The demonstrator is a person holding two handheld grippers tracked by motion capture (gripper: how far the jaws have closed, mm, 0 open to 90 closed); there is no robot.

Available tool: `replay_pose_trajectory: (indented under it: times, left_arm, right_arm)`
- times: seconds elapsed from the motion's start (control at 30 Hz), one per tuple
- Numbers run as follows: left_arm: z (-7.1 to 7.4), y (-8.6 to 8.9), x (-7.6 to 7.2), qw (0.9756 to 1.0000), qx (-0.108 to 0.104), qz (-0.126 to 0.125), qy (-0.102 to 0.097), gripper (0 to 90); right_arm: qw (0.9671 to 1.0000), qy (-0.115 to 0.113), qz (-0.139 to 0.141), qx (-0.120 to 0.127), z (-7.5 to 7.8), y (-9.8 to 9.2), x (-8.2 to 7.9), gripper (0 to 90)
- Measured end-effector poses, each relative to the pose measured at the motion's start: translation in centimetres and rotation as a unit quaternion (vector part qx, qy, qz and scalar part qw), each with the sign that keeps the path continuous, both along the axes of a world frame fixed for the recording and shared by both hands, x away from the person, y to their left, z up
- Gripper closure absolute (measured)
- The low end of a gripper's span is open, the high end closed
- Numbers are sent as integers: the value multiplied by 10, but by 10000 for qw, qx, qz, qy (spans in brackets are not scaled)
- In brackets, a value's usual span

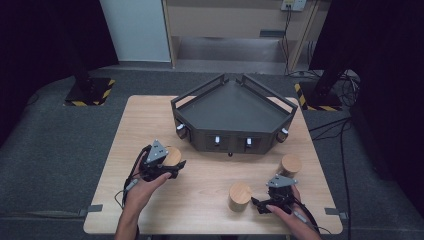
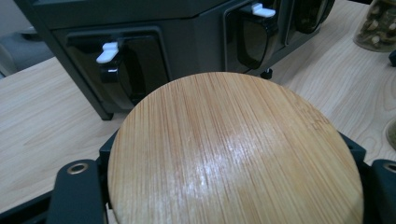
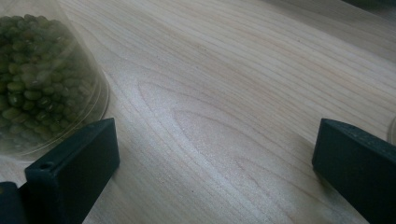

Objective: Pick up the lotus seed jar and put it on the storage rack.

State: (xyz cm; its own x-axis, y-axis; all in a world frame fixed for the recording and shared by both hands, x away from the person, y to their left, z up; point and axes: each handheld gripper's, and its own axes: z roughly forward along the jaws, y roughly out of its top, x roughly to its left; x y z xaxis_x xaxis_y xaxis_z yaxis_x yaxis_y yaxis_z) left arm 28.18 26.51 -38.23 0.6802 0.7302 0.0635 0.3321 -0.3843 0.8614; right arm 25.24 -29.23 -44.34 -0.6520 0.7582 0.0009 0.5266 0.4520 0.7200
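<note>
The table (image 1: 150,120) fills mid-frame, with the dark tray (image 1: 232,107) at upper centre. At lower left, the left gripper (image 1: 167,165) pinches a bamboo-lidded jar (image 2: 236,149). At lower right, the right gripper (image 1: 260,202) stands spread beside the bean jar (image 3: 37,79).

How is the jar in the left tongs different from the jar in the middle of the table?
The bamboo-lidded jar on the left is clamped in the left tongs, close to the dark grey corner rack. The bamboo-lidded glass jar in the middle stands free on the light wooden table, untouched, beside the right tongs, whose jaws are wide open. The middle jar holds green beans; the left one's contents can't be seen. Both have round bamboo lids.
</note>
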Motion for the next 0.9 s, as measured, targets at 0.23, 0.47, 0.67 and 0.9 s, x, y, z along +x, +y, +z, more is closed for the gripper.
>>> replay_pose_trajectory:
  times: [0.23,0.47,0.67,0.9]
  left_arm:
    - [3,-5,4,9999,-45,-123,19,243]
    - [6,-10,8,9997,-10,-235,29,243]
    - [9,-16,12,9995,3,-309,14,243]
    - [14,-21,17,9993,31,-370,2,243]
  right_arm:
    - [10000,0,1,0,0,0,0,7]
    - [10000,0,0,-1,0,0,0,8]
    - [10000,-1,0,-1,0,0,0,8]
    - [10000,-1,0,-1,0,0,0,8]
